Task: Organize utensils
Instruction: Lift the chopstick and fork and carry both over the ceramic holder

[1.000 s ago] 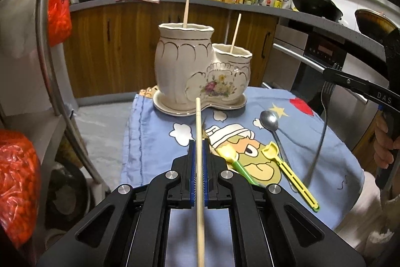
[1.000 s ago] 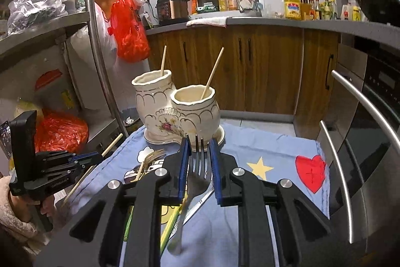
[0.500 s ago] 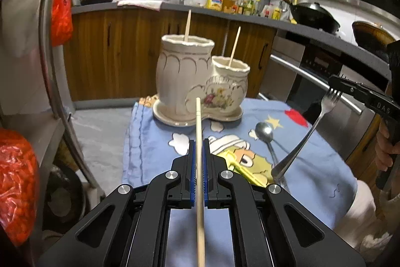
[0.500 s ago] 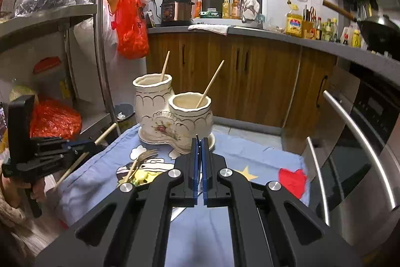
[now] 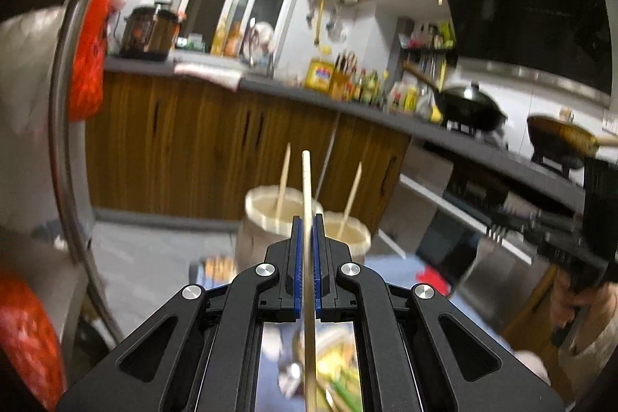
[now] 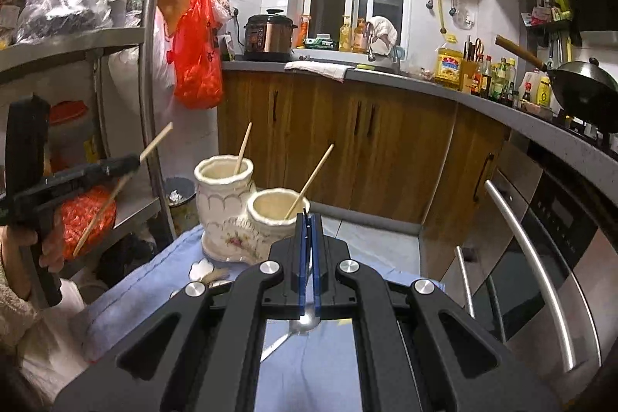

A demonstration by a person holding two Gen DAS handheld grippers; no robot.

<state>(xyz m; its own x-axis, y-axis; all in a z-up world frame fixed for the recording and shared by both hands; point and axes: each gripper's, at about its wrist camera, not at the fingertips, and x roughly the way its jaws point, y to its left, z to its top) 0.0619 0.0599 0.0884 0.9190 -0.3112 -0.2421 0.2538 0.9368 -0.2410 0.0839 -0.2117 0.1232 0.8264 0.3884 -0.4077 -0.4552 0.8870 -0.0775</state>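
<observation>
- Both grippers have lifted clear of the blue cartoon tablecloth [image 6: 127,296] since 1.0 s ago; each carries a utensil toward the ceramic holder, so this reads as the transport phase, insertion not yet done.
- Two-pot ceramic utensil holder [image 6: 228,215]: same spot on the cloth, one chopstick in the tall pot [image 6: 224,172], one in the short pot [image 6: 276,199]. Left view now looks down on both rims; 1.0 s ago it looked at them side-on.
- Left gripper [image 5: 305,250]: jaws clamped on a wooden chopstick [image 5: 306,180], stick along the finger axis, tip over the tall pot in that view. Grip unchanged, pose higher. Left view is motion-blurred.
- Right gripper [image 6: 308,257]: jaws closed on the fork [image 5: 496,228], tines seen edge-on between the pads. 1.0 s ago the jaws were spread around it on the cloth.
- Metal spoon [image 6: 305,321] remains on the cloth.
</observation>
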